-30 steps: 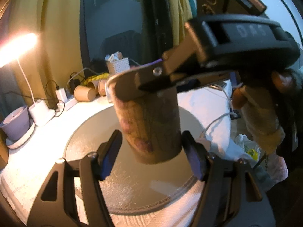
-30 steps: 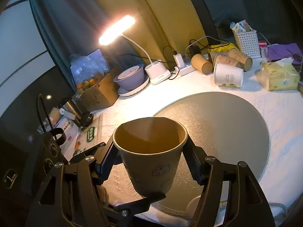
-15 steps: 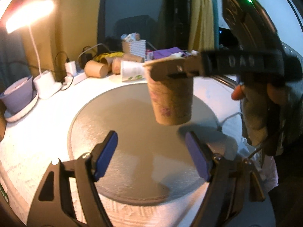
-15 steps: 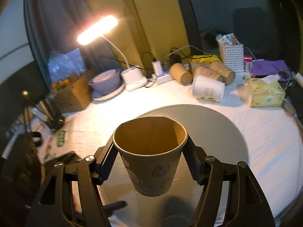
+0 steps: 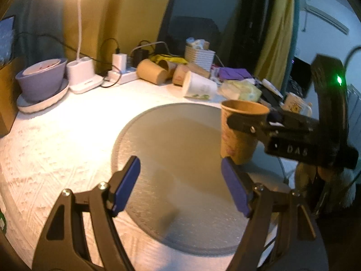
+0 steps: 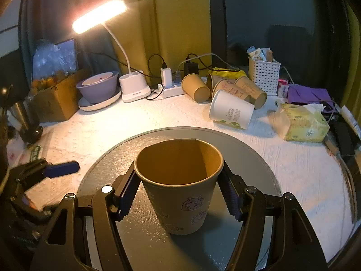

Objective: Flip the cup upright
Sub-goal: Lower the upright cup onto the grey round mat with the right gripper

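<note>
A brown paper cup (image 6: 180,185) with small printed drawings stands upright, mouth up, on the round grey mat (image 6: 252,149). My right gripper (image 6: 180,189) is shut on the brown paper cup just below its rim. In the left wrist view the cup (image 5: 239,133) sits at the mat's right side with the right gripper (image 5: 250,122) clamped around it. My left gripper (image 5: 180,183) is open and empty, low over the mat (image 5: 171,149), to the left of the cup. Its blue pad also shows in the right wrist view (image 6: 61,168).
Several paper cups lie on their sides at the back, among them a white one (image 6: 231,111). A lit desk lamp (image 6: 133,85), a purple bowl (image 6: 98,87), a power strip (image 6: 171,88), a white basket (image 6: 264,75) and a tissue pack (image 6: 300,123) ring the mat.
The cup came down from the air to the mat, still in my right gripper. My left gripper drew back to the left, away from the cup, and stays open.
</note>
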A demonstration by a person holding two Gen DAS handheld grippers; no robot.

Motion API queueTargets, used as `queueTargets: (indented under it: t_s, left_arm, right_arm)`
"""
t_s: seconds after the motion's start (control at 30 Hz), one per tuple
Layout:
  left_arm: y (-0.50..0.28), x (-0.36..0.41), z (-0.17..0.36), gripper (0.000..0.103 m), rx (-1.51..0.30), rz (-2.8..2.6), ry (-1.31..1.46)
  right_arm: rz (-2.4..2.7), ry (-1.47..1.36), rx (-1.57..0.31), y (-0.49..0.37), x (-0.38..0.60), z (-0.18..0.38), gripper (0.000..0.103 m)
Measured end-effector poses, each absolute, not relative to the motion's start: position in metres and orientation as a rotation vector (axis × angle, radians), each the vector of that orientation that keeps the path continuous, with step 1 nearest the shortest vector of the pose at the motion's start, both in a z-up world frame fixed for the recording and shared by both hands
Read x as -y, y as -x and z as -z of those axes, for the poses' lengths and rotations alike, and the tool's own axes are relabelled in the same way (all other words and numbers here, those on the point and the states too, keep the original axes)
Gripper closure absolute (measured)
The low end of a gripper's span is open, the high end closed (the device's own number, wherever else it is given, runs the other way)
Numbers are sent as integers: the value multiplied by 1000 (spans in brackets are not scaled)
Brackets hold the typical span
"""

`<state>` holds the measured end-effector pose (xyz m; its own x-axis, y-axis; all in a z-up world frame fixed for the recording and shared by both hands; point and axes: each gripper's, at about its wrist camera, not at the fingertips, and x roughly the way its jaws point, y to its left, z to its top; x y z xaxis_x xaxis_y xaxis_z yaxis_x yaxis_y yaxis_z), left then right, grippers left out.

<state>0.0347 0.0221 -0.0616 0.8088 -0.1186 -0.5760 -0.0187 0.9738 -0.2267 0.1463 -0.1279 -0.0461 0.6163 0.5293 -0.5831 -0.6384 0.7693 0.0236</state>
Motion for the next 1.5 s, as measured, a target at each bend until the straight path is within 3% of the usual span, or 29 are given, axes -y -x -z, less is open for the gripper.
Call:
queueTargets:
  t_s: [0.57, 0.87, 1.5]
  left_arm:
    - [-38, -30, 62, 24, -625, 28, 246]
    - [-35, -26, 60, 24, -621, 14, 233]
    - [-18, -3, 47, 24, -593, -15, 178]
  right_arm:
    - [-633, 259, -553, -131, 126, 51, 32]
    - [-617, 235, -581, -125, 136, 56, 27]
    - [-602, 203, -625, -101, 159, 57, 27]
